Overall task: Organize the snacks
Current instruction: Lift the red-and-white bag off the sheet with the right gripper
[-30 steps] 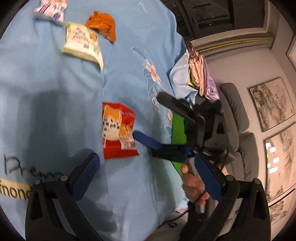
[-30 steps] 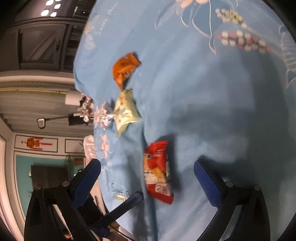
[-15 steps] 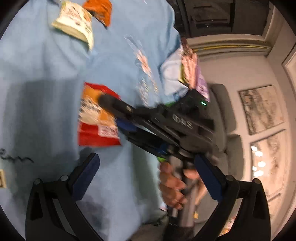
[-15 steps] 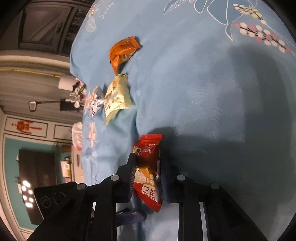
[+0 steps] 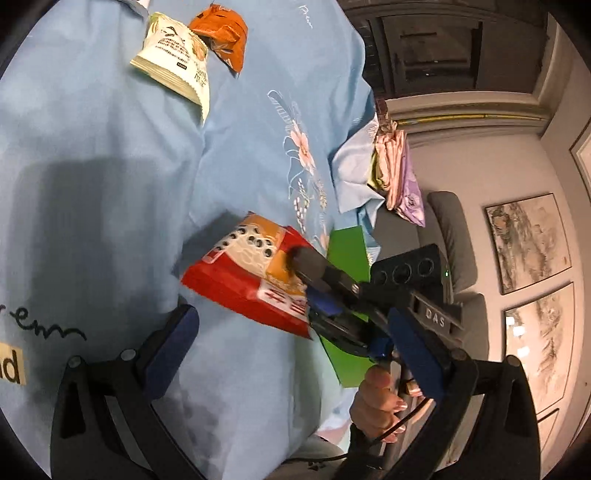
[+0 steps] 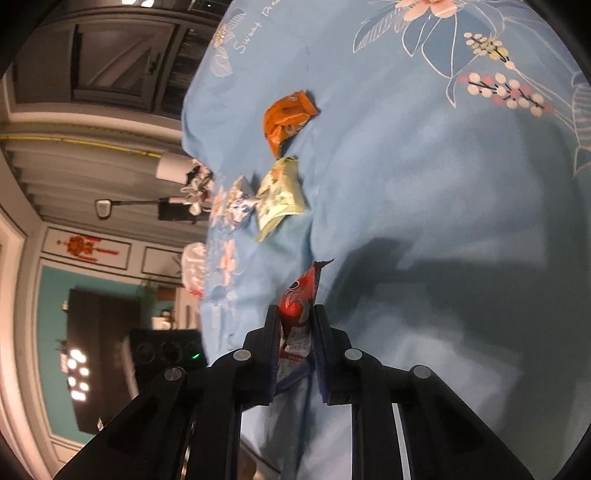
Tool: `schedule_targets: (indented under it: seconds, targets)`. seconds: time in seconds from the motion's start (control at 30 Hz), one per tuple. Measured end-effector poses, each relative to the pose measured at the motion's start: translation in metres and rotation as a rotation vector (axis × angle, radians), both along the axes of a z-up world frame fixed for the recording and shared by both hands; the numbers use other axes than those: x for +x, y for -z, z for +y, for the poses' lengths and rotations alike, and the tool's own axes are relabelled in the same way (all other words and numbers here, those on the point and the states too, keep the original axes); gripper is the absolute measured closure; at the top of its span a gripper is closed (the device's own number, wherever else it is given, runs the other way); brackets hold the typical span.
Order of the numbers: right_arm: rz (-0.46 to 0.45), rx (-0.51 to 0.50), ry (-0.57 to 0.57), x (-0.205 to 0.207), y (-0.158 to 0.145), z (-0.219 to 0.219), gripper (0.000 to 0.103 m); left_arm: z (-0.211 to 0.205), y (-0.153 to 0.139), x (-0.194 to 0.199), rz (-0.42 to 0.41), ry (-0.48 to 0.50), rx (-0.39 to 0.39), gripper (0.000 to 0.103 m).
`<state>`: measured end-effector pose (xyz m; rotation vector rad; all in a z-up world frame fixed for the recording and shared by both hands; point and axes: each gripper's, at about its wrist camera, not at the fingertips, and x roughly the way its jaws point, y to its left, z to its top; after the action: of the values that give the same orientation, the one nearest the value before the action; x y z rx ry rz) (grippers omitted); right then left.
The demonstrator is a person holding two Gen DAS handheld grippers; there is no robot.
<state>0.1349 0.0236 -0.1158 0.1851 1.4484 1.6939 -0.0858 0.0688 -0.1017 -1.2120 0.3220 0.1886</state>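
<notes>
On the blue bedsheet (image 5: 110, 184), no container in view, so nothing is sorted into anything yet. Right gripper (image 6: 295, 332) has its jaws clamped on one edge of the red snack packet (image 5: 251, 273), which sits tilted and partly off the cloth, at about 5 o'clock from the cream packet (image 5: 173, 62) and orange packet (image 5: 221, 33). Risk: the thin edge grip may let the slick foil slide or swing out on transport. Left gripper (image 5: 295, 350) has its jaws apart and empty.
</notes>
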Motion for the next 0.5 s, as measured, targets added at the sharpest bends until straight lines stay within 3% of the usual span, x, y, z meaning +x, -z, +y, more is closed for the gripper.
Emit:
schedule_targets:
  seconds: [0.2,0.3,0.4,0.5]
  targets:
    - [-0.005,0.060,-0.040,-0.007,-0.010,-0.008,0.083,0.000,-0.001,-0.004,-0.027,-0.044,-0.015,0.001]
    - [-0.033,0.059,-0.039,-0.006,-0.010,-0.010,0.083,0.002,-0.002,-0.007,-0.026,-0.090,-0.017,0.006]
    - [-0.031,0.030,-0.018,0.001,-0.001,-0.011,0.083,0.001,-0.003,-0.007,0.037,-0.102,0.024,0.016]
    - [-0.084,-0.043,0.034,0.003,0.008,-0.010,0.083,-0.005,-0.002,0.002,0.150,-0.094,0.104,0.032]
